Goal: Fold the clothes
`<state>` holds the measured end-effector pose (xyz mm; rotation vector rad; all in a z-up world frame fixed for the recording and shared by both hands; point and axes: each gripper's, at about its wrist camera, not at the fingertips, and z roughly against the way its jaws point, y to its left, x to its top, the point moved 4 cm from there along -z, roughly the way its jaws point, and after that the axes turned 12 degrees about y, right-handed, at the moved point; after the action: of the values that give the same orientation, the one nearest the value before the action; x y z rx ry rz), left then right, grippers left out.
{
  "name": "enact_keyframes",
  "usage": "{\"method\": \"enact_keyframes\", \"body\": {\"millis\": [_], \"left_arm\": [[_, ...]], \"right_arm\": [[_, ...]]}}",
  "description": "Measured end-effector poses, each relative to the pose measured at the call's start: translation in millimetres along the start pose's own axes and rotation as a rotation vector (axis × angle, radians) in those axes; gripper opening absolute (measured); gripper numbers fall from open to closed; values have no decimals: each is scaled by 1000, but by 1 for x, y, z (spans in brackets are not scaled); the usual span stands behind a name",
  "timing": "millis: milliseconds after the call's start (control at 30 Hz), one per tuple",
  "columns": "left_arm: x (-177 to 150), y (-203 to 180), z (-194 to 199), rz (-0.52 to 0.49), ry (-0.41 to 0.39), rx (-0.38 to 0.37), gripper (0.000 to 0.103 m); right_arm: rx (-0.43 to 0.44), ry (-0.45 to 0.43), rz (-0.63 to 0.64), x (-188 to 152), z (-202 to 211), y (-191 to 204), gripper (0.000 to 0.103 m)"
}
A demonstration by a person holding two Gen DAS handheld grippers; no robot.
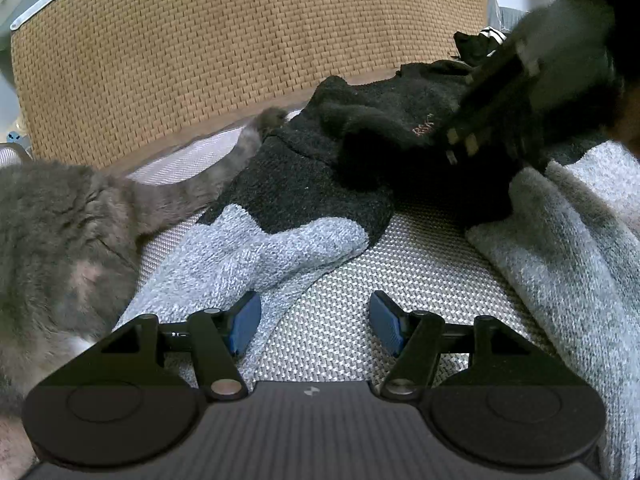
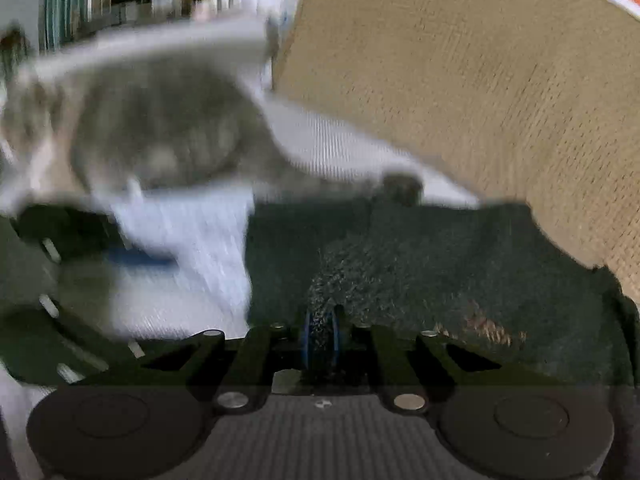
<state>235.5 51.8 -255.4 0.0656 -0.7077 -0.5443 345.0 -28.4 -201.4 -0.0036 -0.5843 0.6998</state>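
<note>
**Right pinch on dark fabric, left idle beside the grey sock**

Left wrist view first. Left gripper (image 1: 315,322) stands with its fingers spread, blue pads apart and nothing between them, over bare woven mat (image 1: 340,280). A thick sock (image 1: 288,216), grey at the toe end and charcoal further on, lies just ahead of the left-hand finger and runs away from the fingers on a slant towards the upper right, its grey toe touching or nearly touching that pad. A second grey piece (image 1: 580,240) lies off the right-hand finger. Right gripper (image 1: 472,136) is down on the dark pile beyond (blurred, so the grip is not readable from here). A cat (image 1: 60,232) sits left of the fingers, its paw (image 1: 272,118) on the charcoal end.

Right wrist view. Fingers nearly pressed together, pinching a tuft of dark fabric (image 2: 400,264) between the blue pads; the cloth spreads ahead and to the right of them. Frame is smeared.

Judgement: the right hand has the dark piece, while the grey toe sits nearest the left fingers, so a slight reach forward-left would take it.
</note>
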Motion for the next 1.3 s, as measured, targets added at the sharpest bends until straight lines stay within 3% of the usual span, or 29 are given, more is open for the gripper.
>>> {"method": "enact_keyframes", "body": {"millis": [67, 133, 200, 267, 367, 467, 667, 867, 1000, 1067, 1133, 1300], "left_arm": [[-1, 0, 0, 1, -1, -1, 64], [-2, 0, 0, 1, -2, -2, 64], [-2, 1, 0, 5, -2, -5, 65], [-1, 1, 0, 7, 0, -6, 65], [-1, 0, 1, 6, 3, -5, 65], [-1, 0, 1, 7, 7, -4, 65], [-1, -3, 2, -14, 15, 14, 65], [0, -2, 3, -6, 15, 4, 65], [2, -2, 4, -3, 18, 0, 65], [2, -1, 4, -3, 16, -1, 65], [2, -2, 4, -5, 13, 0, 65], [2, -2, 3, -4, 9, -1, 65]], "right_arm": [[-54, 31, 29, -11, -4, 5, 20], [-66, 3, 48, -21, 9, 12, 33], [-70, -35, 58, -33, 25, 17, 38], [-52, -73, 45, -44, 42, 23, 38], [44, -111, 34, -57, 63, 38, 38], [98, -77, 56, -60, 65, 57, 38], [85, 59, -19, -61, 30, 65, 38], [1, 53, -18, -77, 27, 64, 40], [52, 69, -76, -79, 19, 57, 38], [43, 81, -28, -74, 17, 62, 31], [42, 95, 12, -68, 17, 70, 16], [112, 85, 71, -72, 31, 80, 11]]}}
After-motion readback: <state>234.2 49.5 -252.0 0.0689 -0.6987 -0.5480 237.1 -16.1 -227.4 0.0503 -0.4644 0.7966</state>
